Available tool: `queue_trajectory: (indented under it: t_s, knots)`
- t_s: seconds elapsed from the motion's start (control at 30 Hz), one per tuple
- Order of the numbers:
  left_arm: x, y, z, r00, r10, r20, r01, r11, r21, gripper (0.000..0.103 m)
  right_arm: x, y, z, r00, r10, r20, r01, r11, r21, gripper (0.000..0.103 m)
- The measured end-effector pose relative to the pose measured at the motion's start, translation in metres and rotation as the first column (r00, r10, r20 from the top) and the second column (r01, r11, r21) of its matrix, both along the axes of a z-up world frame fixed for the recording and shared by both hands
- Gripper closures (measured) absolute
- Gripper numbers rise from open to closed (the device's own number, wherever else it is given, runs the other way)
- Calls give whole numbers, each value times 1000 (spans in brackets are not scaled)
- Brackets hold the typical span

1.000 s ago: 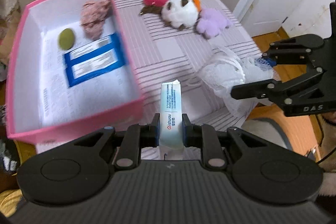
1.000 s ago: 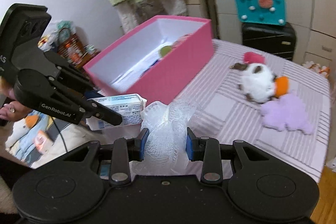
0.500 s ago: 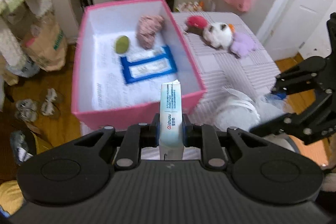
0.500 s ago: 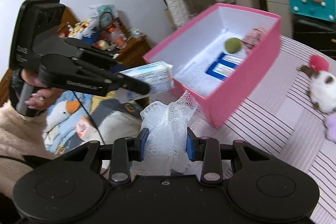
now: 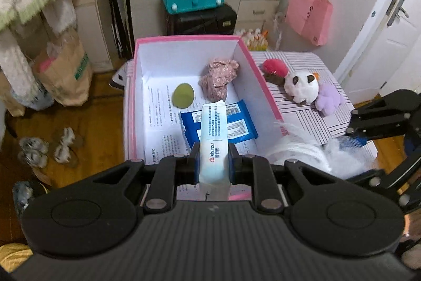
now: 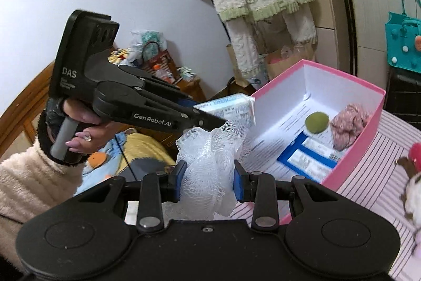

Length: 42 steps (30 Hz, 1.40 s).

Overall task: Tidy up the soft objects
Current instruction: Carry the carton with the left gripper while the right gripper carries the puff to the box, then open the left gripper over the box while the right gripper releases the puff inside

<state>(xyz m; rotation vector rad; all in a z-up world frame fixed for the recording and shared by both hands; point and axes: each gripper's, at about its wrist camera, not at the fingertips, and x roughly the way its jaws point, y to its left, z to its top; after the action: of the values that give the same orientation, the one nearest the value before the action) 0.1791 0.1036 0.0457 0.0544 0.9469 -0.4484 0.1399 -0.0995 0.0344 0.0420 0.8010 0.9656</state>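
The left claw [image 5: 212, 165] is clamped on a tissue pack [image 5: 213, 141], which stands up btwn the pads w/ its top end over the near part of the pink box [image 5: 252, 62]. In the right wrist view the same pack [image 6: 229, 109] sticks out past the box's near left corner, w/ a hand [image 6: 84, 128] around the tool's handle.

The right claw [image 6: 208, 179] is closed on a white mesh bath sponge [image 6: 210, 149]; the netting bulges up btwn both blue pads. It sits just outside the box's near edge, over the striped surface [image 5: 297, 109].

Inside the box, 3 things lie on printed paper: a green round ball [image 5: 183, 95] toward the far left, a crumpled pink floral cloth [image 5: 219, 79] against the far right wall, a blue flat packet [image 5: 236, 123] toward the near right.

On the surface, right of the box near the far edge, a cluster of plush toys: a red one [image 5: 275, 67], a white one [image 5: 302, 87], a purple one [image 5: 327, 99], touching each other.
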Motion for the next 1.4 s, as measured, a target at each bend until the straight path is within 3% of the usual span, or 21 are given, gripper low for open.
queue_trajectory:
  t_s: [0.2,0.4,0.6,0.93,1.07,1.2,1.4]
  knots:
    - [57,1,-20,999,18,-38,-17,1000,24,85,46,14,-12,999,-37,-3,37,999,-38,63]
    - [101,-5,-38,998,37,46,-42,992,118,85,86,32,-25,996,-79,33,82,991,-110,63]
    - [138,-14,-55,1000,14,18,-16,990,143,85,132,46,-47,996,-85,8,85,981,-176,63]
    - [162,-29,-67,999,9,42,-17,983,181,84,170,58,-76,990,-101,-99,79,974,-212,63]
    - [170,-30,-73,999,19,30,-24,984,179,85,175,65,-81,988,-109,-111,82,971,-224,63]
    - [169,-31,-72,996,24,86,-41,979,200,86,176,69,-85,986,-116,-119,86,969,-233,63]
    - [167,-26,-64,993,38,108,-57,982,179,87,177,73,-88,986,-111,-128,77,966,-245,63]
